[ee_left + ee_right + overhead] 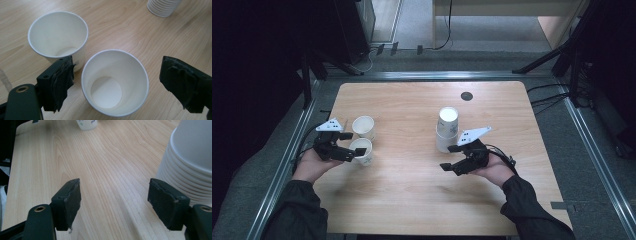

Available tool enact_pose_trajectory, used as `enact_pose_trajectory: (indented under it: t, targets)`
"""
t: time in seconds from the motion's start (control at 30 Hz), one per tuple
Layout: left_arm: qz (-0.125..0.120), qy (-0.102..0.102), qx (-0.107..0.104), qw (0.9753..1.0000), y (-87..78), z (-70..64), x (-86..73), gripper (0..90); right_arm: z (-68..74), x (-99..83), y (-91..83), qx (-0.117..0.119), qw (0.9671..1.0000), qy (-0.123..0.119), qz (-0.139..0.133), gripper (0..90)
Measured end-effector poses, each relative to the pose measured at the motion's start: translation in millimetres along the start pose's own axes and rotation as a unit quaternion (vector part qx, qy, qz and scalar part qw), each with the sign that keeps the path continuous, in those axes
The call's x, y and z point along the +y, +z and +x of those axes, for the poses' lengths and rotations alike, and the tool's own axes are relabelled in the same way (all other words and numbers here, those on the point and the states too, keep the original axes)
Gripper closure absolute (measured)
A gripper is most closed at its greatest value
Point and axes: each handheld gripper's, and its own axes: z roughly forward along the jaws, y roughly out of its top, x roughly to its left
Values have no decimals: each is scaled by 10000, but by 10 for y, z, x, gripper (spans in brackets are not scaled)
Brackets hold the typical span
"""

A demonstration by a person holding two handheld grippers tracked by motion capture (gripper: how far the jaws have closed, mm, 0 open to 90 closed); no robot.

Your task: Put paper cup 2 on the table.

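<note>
Though jaws wide, near cup (115,82) ungripped.

A lab-like recording room: a bare wooden table (412,190) framed by metal rails (287,160), with floor cables (547,97).

Your left gripper (353,144) at table's left, jaws spread around near white paper cup (361,150). Second white paper cup (363,126) just behind it. Your right gripper (450,157) gaping, just beside inverted stack of white paper cups (447,129) on light wooden table (412,200).
</note>
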Motion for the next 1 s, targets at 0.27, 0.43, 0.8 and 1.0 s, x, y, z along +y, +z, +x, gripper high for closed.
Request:
enact_pose_trajectory:
  t: [0.27, 0.43, 0.8, 1.0]
  targets:
    - [-150, -41, -71, 9999, -140, -55, 88, 127, -8, 3, -12, -13, 10000, 5, -38, 271]
    - [-179, -33, -105, 9998, -178, -122, 151, 127, -10, 3, -14, -5, 10000, -3, -42, 272]
    - [-270, 55, -344, 9990, -143, -281, 265, 130, -20, 2, -30, -31, 10000, -22, -68, 272]
    - [-308, 131, -483, 9983, -80, -427, 350, 130, -13, 1, -31, -38, 10000, -18, -65, 272]
